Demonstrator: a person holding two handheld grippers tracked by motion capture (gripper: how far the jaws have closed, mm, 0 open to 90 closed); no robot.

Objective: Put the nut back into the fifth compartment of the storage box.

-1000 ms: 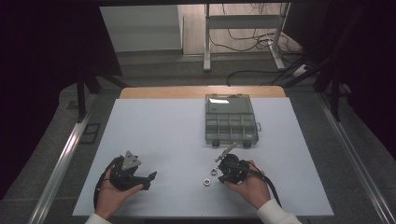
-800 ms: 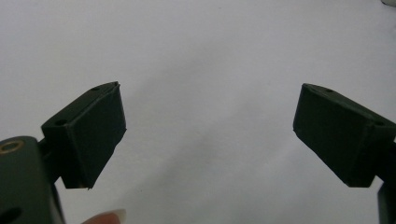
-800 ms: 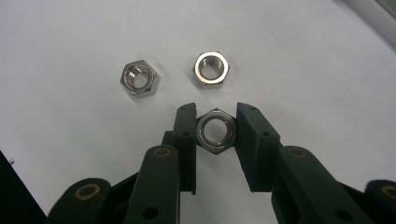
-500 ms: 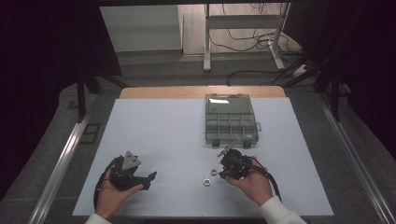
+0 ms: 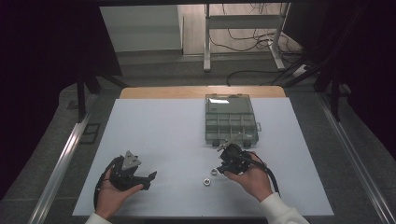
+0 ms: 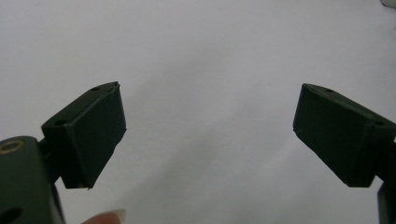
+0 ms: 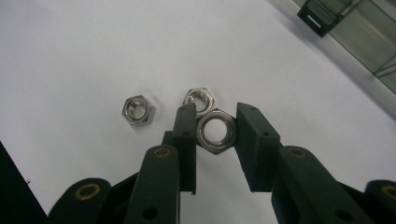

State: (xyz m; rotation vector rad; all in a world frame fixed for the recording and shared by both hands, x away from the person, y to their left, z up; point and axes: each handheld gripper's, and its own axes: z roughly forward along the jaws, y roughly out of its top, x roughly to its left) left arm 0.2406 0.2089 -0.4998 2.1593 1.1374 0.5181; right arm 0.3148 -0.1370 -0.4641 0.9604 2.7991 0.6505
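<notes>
Nut [image 7: 216,132], clamped between right gripper [image 7: 215,122] jaws

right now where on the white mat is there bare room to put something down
Most of the white mat is bare: the stretch left of the compartment box, above the left gripper, and the strip right of the box. It is crowded at the front right, where the right gripper holds a hex nut beside two loose nuts.

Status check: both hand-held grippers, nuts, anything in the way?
Left hand-held gripper open, idle. Right hand-held gripper shut on a hex nut. Two more nuts on the table; nothing blocking the organizer box.
</notes>
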